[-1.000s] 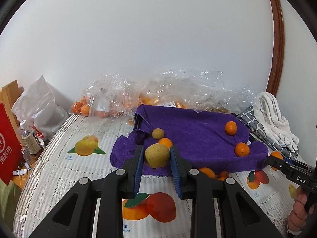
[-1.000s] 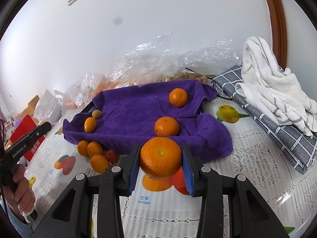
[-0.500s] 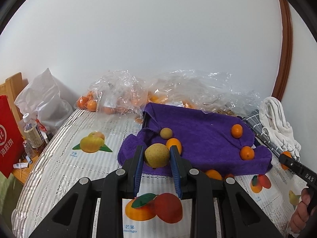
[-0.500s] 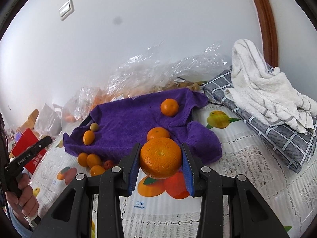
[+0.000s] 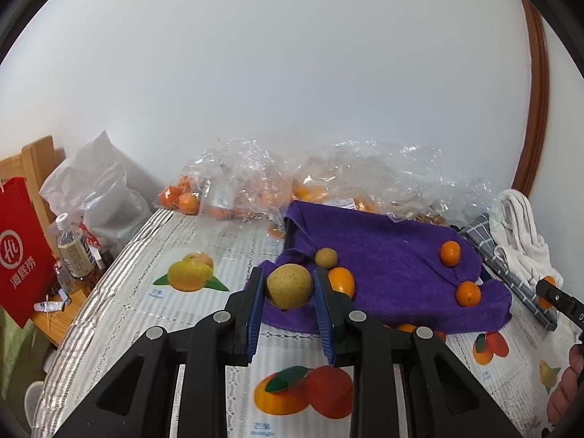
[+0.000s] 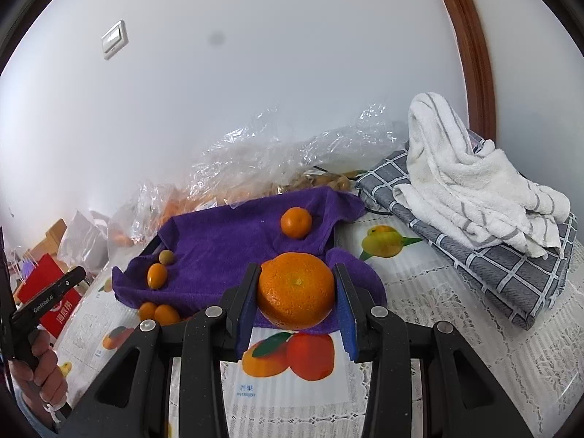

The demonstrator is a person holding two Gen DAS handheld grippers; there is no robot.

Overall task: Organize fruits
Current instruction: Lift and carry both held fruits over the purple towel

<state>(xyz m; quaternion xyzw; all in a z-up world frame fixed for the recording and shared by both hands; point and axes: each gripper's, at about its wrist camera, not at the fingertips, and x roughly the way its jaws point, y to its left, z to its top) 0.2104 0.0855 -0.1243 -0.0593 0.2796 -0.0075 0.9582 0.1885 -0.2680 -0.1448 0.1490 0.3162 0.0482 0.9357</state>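
While both tools were held above the fruit-print tablecloth (image 5: 146,314), the left gripper (image 5: 288,288) was clamped on a speckled yellow-brown fruit (image 5: 289,285), its blue pads pressed against both sides. Just beyond its tips lay the purple towel (image 5: 394,277), bearing a small greenish-brown fruit (image 5: 325,257) and an oval orange one (image 5: 341,281) close ahead of the right-hand pad, with two small oranges (image 5: 450,253) farther off to the right. Beyond the towel were clear plastic bags (image 5: 237,186) holding orange fruit, though the crinkled film made their contents hard to count.

The right gripper (image 6: 295,290) was closed around a large orange (image 6: 295,290), squeezed between its pads and lifted clear of the cloth. Ahead of it, on the same towel (image 6: 233,241), sat another orange (image 6: 296,222); to the left of the tips lay two small fruits (image 6: 157,275). To the right of the tool was a white striped towel (image 6: 471,179) heaped on a grey checked cloth (image 6: 511,262).
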